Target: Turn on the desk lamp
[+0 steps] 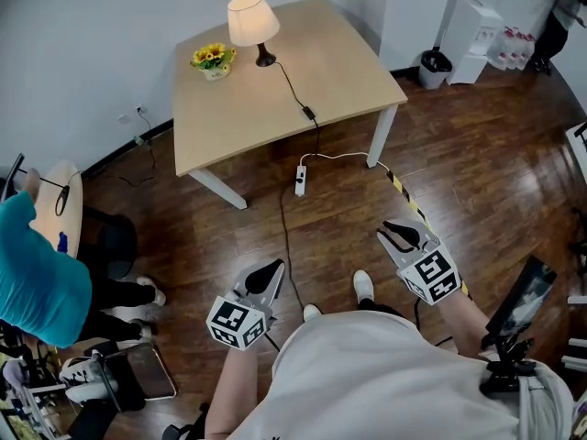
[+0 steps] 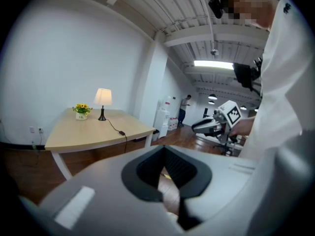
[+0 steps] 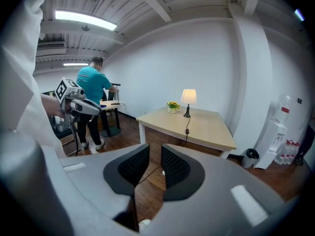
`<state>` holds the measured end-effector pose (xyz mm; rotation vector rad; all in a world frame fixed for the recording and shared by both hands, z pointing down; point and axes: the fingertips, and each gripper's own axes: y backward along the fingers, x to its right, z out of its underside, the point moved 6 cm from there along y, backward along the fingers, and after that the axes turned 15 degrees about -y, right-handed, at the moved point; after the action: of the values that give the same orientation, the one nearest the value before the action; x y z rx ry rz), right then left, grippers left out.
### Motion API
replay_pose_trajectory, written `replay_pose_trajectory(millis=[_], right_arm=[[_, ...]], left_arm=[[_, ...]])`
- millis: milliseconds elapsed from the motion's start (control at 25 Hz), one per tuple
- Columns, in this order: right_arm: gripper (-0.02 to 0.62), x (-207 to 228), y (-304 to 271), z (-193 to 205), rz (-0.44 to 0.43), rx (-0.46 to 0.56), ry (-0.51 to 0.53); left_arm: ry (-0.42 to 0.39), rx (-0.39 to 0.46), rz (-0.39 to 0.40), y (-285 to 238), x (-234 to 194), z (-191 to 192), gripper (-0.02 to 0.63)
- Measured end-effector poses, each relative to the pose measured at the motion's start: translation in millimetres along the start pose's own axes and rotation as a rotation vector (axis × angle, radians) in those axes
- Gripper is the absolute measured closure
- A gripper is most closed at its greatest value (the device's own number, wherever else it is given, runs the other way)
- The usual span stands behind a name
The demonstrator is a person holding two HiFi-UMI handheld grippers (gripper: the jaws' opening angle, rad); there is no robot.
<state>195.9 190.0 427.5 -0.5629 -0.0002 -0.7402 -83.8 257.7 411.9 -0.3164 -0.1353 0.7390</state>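
The desk lamp [image 1: 252,18] with a cream shade and dark base stands at the far left of a light wooden table [image 1: 339,62]. Its black cord runs across the top to an inline switch [image 1: 309,113] near the front edge. In the gripper views the lamp [image 2: 102,97] [image 3: 188,97] is small and far off. Both grippers hover over the wooden floor, well short of the table. My left gripper [image 1: 271,270] [image 2: 165,149] has its tips together, holding nothing. My right gripper [image 1: 396,235] [image 3: 155,154] shows a narrow gap between its pads, also holding nothing.
A pot of yellow flowers [image 1: 213,60] sits beside the lamp. A white power strip [image 1: 300,180] lies on the floor under the table's front edge. A person in a teal shirt [image 1: 37,273] stands at the left by a round table [image 1: 55,209]. A bin [image 1: 434,67] stands far right.
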Motion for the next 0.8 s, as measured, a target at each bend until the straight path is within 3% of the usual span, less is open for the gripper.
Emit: replay_pose_trajectory(millis=[360,480,800], right_arm=[[0.518,-48,-3,-13,0.040,0.028,0.009],[0.520,-59,-3,-17,0.017,0.050,0.027],[0.522,-71,21,-20,0.048,0.029,0.038]], left_arm=[[-0.006,0.011,0.012,35,-23,8,0.589],[-0.013,0.018,-0.011,42,-17,12,0.589],[-0.020,0.012,0.030,44,-2,7,0.589]])
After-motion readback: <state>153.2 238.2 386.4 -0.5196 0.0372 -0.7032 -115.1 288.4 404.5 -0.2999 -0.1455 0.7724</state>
